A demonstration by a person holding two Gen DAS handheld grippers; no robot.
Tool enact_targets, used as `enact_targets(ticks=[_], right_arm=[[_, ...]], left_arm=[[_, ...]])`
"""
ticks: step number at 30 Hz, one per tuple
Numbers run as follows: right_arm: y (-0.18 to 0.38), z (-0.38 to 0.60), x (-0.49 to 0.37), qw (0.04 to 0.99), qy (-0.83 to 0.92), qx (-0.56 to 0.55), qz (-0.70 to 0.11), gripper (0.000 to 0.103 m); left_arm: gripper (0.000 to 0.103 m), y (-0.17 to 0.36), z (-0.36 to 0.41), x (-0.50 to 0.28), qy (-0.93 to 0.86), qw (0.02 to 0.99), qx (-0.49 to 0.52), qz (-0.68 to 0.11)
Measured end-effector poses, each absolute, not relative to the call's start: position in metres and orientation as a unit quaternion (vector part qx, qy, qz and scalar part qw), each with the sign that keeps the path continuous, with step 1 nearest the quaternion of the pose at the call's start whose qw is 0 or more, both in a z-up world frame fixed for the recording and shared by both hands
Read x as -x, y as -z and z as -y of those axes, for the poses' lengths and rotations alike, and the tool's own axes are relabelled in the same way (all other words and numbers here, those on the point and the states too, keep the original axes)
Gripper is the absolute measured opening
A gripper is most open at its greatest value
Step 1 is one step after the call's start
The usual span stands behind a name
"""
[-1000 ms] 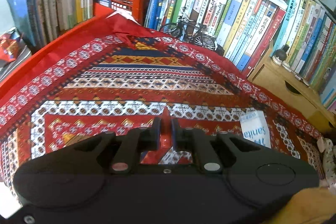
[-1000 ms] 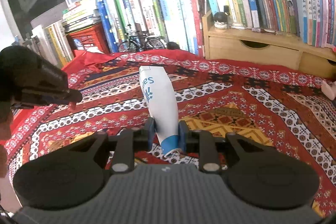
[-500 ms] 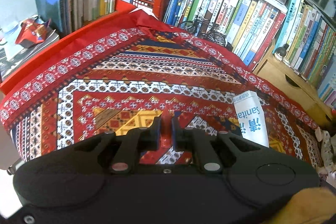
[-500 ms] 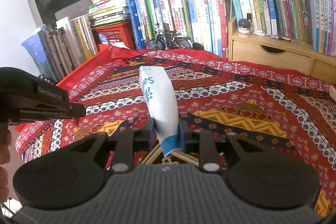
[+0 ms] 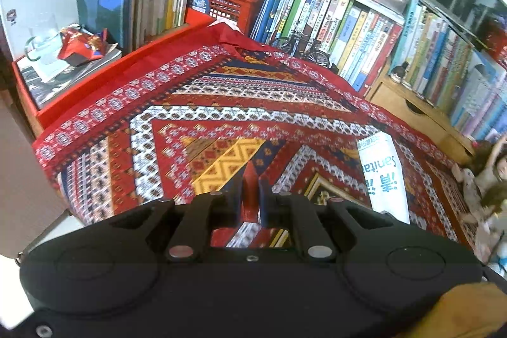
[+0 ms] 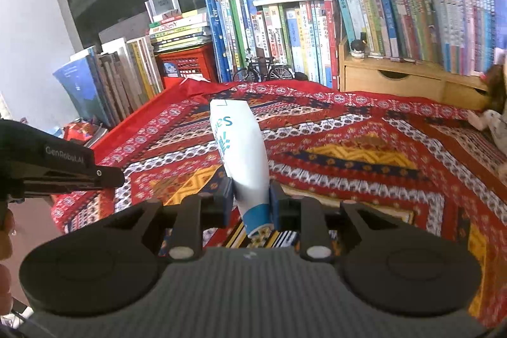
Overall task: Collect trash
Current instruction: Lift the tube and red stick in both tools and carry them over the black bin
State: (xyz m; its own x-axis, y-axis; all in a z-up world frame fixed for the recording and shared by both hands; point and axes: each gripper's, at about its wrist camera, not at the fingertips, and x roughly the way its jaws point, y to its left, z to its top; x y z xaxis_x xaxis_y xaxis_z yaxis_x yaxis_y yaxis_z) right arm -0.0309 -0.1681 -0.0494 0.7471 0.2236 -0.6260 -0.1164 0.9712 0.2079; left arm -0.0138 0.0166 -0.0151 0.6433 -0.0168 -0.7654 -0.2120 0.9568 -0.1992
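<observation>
A white packet with blue lettering (image 6: 240, 148) stands up between the fingers of my right gripper (image 6: 251, 198), which is shut on its lower end above the patterned red cloth (image 6: 348, 148). The same packet (image 5: 381, 173) shows at the right of the left wrist view. My left gripper (image 5: 251, 195) hovers over the cloth's near left part with its fingers close together and nothing between them; its black body (image 6: 47, 167) appears at the left of the right wrist view. A crumpled red wrapper (image 5: 84, 45) lies on magazines at the far left.
Rows of upright books (image 5: 364, 21) line the back and left sides. A red crate (image 5: 228, 5), a model bicycle (image 5: 301, 48) and a wooden drawer unit (image 6: 396, 81) stand behind the cloth. A glass mug (image 5: 44, 40) sits by the wrapper. Dolls (image 5: 488, 179) lie at the right.
Both grippers have pulled back and risen, so more of the cloth's near edge and the left side shelf shows. The right gripper keeps its hold on the packet.
</observation>
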Motion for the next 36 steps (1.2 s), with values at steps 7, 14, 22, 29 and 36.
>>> enact_targets(ticks=[7, 14, 22, 29, 36], right_arm=[[0.036, 0.151, 0.104, 0.936, -0.066, -0.093, -0.333, 0.029], [0.031, 0.133, 0.157, 0.934, -0.062, -0.088, -0.342, 0.029], [0.029, 0.126, 0.178, 0.932, -0.092, -0.078, -0.343, 0.029], [0.041, 0.127, 0.199, 0.921, -0.127, -0.073, -0.36, 0.029], [0.067, 0.125, 0.221, 0.903, -0.148, -0.061, -0.398, 0.029]], left_arm=[[0.01, 0.006, -0.038, 0.086, -0.029, 0.9, 0.129, -0.416], [0.01, 0.011, -0.05, 0.15, -0.024, 0.894, 0.125, -0.43], [0.01, 0.016, -0.059, 0.193, -0.057, 0.888, 0.137, -0.435], [0.01, 0.025, -0.055, 0.223, -0.088, 0.881, 0.142, -0.442], [0.01, 0.053, -0.056, 0.253, -0.11, 0.869, 0.148, -0.459]])
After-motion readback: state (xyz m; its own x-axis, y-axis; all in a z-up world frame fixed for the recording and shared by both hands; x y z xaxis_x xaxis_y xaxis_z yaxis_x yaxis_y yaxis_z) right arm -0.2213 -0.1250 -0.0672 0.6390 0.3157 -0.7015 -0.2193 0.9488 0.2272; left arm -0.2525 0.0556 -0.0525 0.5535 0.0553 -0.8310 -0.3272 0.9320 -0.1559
